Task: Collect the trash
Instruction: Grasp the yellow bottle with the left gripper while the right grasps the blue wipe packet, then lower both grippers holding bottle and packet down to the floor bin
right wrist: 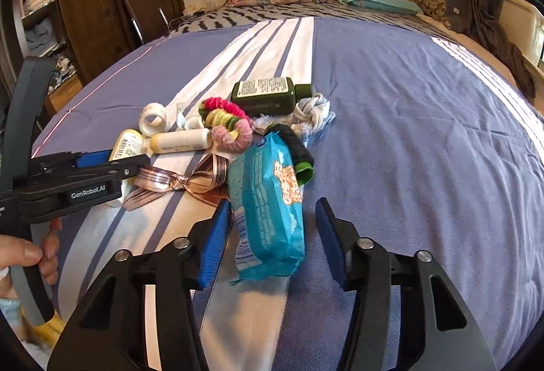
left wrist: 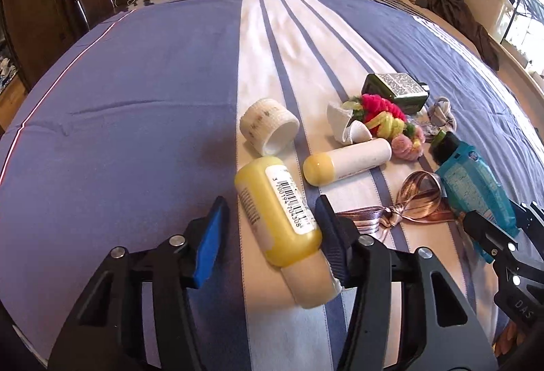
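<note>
With both sets of fingers spread, the left gripper (left wrist: 268, 228) straddles the rigid, slick yellow bottle (left wrist: 278, 218) near on the bed (left wrist: 119, 99) (grip mid-body) and the right gripper (right wrist: 272, 235) the soft, light blue packet (right wrist: 268, 201) (pinch its middle).

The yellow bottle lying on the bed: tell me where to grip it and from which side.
Grip the yellow bottle across its wide labelled body, not the cap end nearest the camera. It lies flat on the bed, long axis pointing away, so come from above and behind, one finger on each long side. The left gripper already straddles it that way, one finger touching, the other apart.
</note>
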Demonstrator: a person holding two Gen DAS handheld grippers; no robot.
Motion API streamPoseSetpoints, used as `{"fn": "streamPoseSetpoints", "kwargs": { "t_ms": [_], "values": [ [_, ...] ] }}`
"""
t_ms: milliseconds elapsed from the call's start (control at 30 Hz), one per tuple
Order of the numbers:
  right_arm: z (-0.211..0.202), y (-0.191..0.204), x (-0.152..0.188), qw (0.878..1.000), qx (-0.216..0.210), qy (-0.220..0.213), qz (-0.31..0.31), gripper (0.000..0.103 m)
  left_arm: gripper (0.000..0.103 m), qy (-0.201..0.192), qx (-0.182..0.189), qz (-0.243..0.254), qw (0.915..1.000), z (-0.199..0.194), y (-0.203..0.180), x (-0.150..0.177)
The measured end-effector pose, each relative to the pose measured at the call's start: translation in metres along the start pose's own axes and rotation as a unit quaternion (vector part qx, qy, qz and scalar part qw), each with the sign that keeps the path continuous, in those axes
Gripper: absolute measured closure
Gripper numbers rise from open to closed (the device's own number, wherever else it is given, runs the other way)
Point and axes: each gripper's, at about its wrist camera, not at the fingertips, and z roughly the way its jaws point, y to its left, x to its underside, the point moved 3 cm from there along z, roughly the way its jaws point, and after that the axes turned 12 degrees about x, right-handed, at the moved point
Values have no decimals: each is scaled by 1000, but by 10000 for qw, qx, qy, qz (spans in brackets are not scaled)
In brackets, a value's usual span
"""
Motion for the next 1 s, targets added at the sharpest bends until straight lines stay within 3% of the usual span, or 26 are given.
{"fn": "streamPoseSetpoints", "kwargs": {
  "t_ms": [67,167,633,1000],
  "values": [
    [1,1,0,10000,-38,-16,-23,72,60,-9,42,39,10000,1,-1,0],
    [-1,2,-1,10000,-81,-44,-23,79,67,-8,79,57,10000,-2,1,1],
    [-47,17,21,9993,-250,-194,-209,82,70,-53,177,214,9996,-49,-4,49],
    [-96,16,63,9991,-167,-297,-260,86,71,-417,466,534,9966,-121,-51,111]
  ]
}}
